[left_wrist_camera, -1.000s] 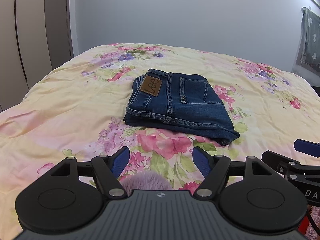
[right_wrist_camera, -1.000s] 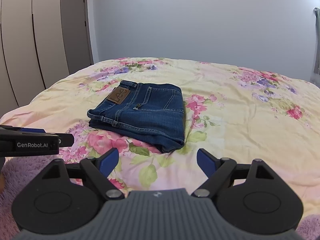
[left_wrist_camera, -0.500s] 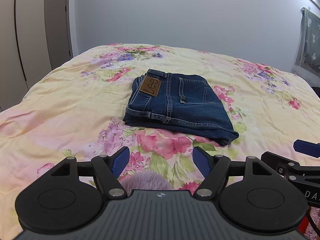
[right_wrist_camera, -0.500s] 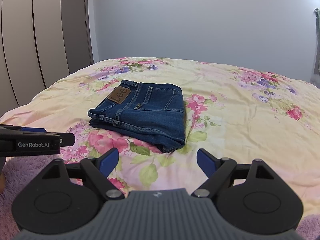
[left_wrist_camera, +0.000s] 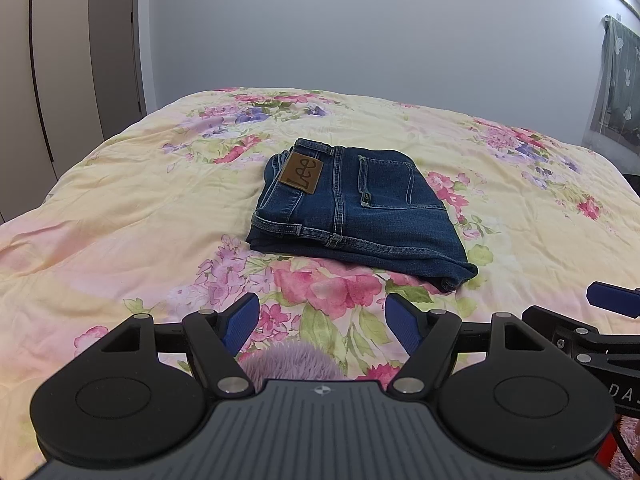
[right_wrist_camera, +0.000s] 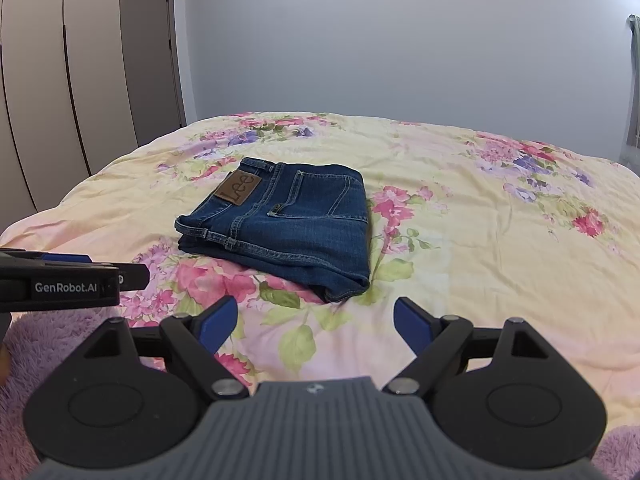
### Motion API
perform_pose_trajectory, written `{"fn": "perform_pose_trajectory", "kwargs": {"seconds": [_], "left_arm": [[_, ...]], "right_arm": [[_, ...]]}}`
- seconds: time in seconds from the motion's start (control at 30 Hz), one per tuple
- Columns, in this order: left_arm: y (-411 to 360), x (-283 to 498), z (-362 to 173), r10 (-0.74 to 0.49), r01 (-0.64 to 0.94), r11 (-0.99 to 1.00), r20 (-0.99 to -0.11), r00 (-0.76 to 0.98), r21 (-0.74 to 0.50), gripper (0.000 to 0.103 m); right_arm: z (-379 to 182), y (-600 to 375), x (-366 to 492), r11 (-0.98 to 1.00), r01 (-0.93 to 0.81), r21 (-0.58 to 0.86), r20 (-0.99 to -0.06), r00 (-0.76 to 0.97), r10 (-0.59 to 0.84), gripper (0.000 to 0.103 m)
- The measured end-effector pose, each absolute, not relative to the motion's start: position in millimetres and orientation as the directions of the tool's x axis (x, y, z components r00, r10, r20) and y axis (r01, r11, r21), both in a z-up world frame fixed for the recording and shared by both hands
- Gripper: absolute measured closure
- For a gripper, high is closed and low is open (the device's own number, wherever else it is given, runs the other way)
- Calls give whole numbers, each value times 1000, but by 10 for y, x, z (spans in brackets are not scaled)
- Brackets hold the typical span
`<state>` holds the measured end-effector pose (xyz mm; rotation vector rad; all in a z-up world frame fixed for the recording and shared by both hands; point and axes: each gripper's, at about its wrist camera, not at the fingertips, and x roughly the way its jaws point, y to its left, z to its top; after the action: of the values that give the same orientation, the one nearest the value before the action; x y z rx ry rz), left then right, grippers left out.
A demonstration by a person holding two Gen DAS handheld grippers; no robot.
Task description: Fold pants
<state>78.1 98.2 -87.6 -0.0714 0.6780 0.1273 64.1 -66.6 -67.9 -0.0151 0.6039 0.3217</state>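
Dark blue jeans lie folded into a compact stack on the floral bedspread, back pocket and brown Lee patch facing up. My left gripper hovers open near the bed's front edge, well short of the jeans, nothing between its blue pads. My right gripper is open too and empty, held back from the jeans' near right corner. In the left wrist view the right gripper shows at the right edge. The left gripper shows at the left edge of the right wrist view.
The yellow floral bedspread spreads wide around the jeans. Wardrobe doors stand at the left, a plain wall behind the bed, a curtain at the far right. Purple fuzzy fabric lies below the grippers.
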Motion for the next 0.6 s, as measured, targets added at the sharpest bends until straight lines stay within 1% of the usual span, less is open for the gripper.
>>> {"fn": "perform_pose_trajectory", "kwargs": {"seconds": [0.6], "left_arm": [[968,774,-870,97,-142,990,-626,774,-22,21]], "right_arm": [[-708,-682,617,950,-301,82,-565,771,293,22]]}}
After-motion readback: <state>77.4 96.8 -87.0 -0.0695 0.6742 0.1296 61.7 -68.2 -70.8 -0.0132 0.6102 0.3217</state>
